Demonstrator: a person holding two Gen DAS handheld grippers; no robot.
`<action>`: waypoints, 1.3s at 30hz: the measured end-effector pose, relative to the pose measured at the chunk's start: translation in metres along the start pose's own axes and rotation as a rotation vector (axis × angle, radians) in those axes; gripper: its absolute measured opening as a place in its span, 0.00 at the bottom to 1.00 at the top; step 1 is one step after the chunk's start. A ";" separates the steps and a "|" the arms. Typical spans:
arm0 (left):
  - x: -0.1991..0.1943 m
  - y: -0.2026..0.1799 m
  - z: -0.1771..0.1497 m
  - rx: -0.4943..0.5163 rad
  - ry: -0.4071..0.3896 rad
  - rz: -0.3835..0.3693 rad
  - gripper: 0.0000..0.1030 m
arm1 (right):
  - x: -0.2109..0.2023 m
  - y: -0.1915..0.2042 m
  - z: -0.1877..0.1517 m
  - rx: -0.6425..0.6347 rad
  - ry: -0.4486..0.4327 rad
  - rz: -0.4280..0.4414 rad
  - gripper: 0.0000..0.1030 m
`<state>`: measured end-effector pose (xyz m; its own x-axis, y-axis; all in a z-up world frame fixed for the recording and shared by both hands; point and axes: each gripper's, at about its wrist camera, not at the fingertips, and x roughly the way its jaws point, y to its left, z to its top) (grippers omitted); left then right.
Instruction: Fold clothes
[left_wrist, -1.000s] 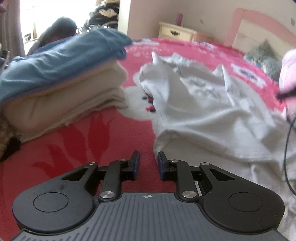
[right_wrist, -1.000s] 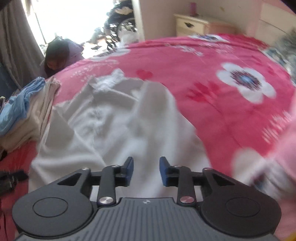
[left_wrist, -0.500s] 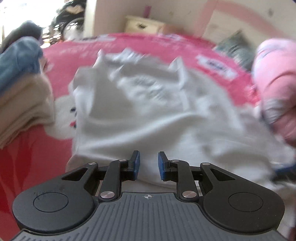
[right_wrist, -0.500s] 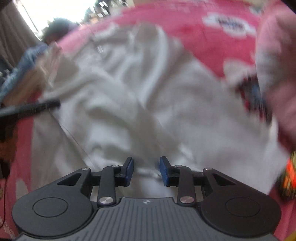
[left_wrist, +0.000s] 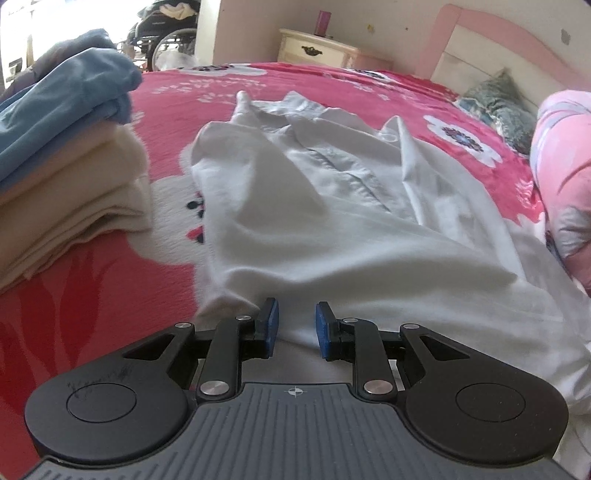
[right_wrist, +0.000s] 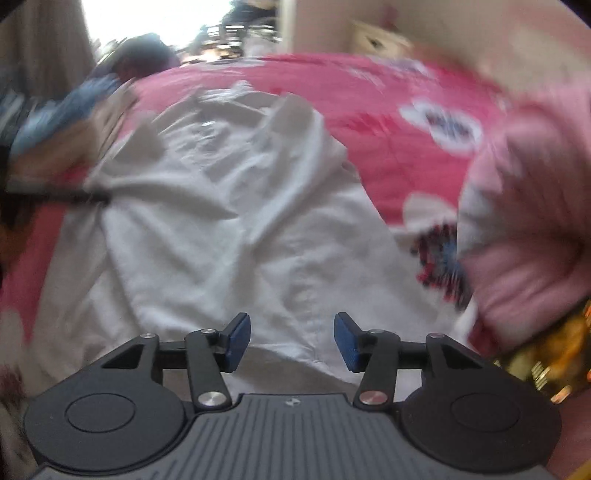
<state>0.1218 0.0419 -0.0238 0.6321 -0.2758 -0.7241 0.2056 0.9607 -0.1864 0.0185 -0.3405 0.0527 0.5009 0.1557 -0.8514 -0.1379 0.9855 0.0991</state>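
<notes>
While the shirt (left_wrist: 332, 206) lies spread and rumpled on the red bedspread (left_wrist: 110, 295), collar toward 12 o'clock in the left view and hem at the near edge, both tools hover low over that hem.

Left gripper (left_wrist: 295, 325): released, jaws a little apart, nothing between them; cloth shows through the gap. Right gripper (right_wrist: 291, 339): released, jaws wider apart, empty, over the hem further toward 3 o'clock; this view is blurred.

Step in hand, as I judge it: taking hold of the hem at two spots to carry it up toward the collar.
- Bite only the top edge of the cloth, close to each lower corner, so the fold line runs straight.
- The lower-left corner at 10 o'clock of the left gripper is curled under; catch it flat.
- A loose flap sits at the shirt's middle, and ridges run down its right side; smooth these or the fold will trap them.
- Lift both sides level and together.

Count:
- Shirts to fold: one, white.
- Stack (left_wrist: 66, 162) at 9 o'clock, just beside the shirt: one pile, blue piece on top, cream layers beneath; exact number of layers cannot be told.
- Pink quilt (left_wrist: 565, 177) at 3 o'clock: one.
- Nightstand (left_wrist: 314, 46) at 12 o'clock: one.
- Grippers: two.
</notes>
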 end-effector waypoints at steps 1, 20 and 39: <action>0.000 0.001 0.000 0.001 -0.001 0.000 0.21 | 0.010 -0.015 0.004 0.083 0.034 0.036 0.50; -0.001 0.001 -0.006 0.007 -0.039 0.036 0.22 | 0.029 -0.027 0.023 0.019 0.014 -0.116 0.01; -0.003 -0.003 -0.009 0.046 -0.054 0.043 0.24 | 0.039 -0.002 -0.036 -0.081 0.050 -0.088 0.24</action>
<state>0.1125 0.0400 -0.0270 0.6802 -0.2368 -0.6938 0.2106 0.9696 -0.1244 0.0075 -0.3387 0.0006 0.4714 0.0634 -0.8796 -0.1644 0.9862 -0.0171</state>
